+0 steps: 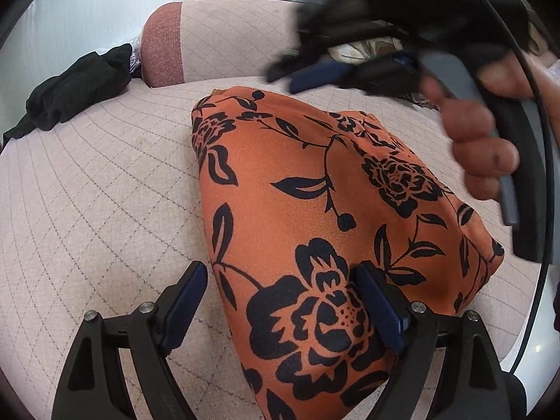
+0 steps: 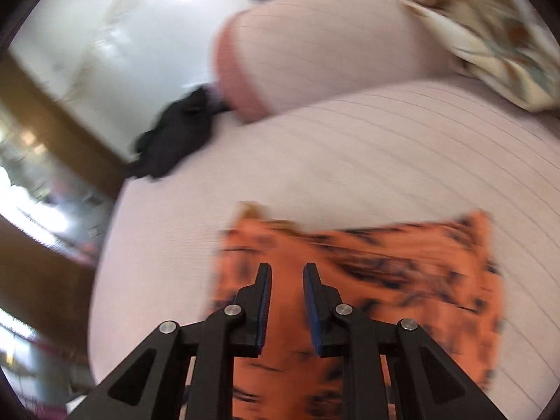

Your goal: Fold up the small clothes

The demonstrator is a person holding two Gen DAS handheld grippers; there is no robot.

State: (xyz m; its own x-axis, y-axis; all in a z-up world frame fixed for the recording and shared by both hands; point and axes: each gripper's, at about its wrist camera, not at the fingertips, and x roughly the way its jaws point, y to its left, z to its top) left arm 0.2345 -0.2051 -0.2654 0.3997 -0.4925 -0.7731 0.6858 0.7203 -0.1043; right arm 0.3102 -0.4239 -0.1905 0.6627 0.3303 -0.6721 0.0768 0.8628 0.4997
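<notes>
An orange garment with black flowers (image 1: 315,217) lies folded on the pale quilted sofa seat (image 1: 105,192). My left gripper (image 1: 280,273) is open just above its near end, one finger over the cloth and the other over the seat. My right gripper (image 2: 287,273) is open with a narrow gap and empty, held above the garment (image 2: 402,273); its view is motion-blurred. In the left wrist view the right gripper (image 1: 301,73) hovers beyond the garment's far edge, held by a hand.
A crumpled black garment (image 1: 70,94) lies at the seat's left end by the pink-trimmed armrest (image 1: 164,49); it also shows in the right wrist view (image 2: 175,136). A patterned cream cushion (image 2: 490,42) sits at the back right. The floor (image 2: 35,262) lies beyond the seat's left edge.
</notes>
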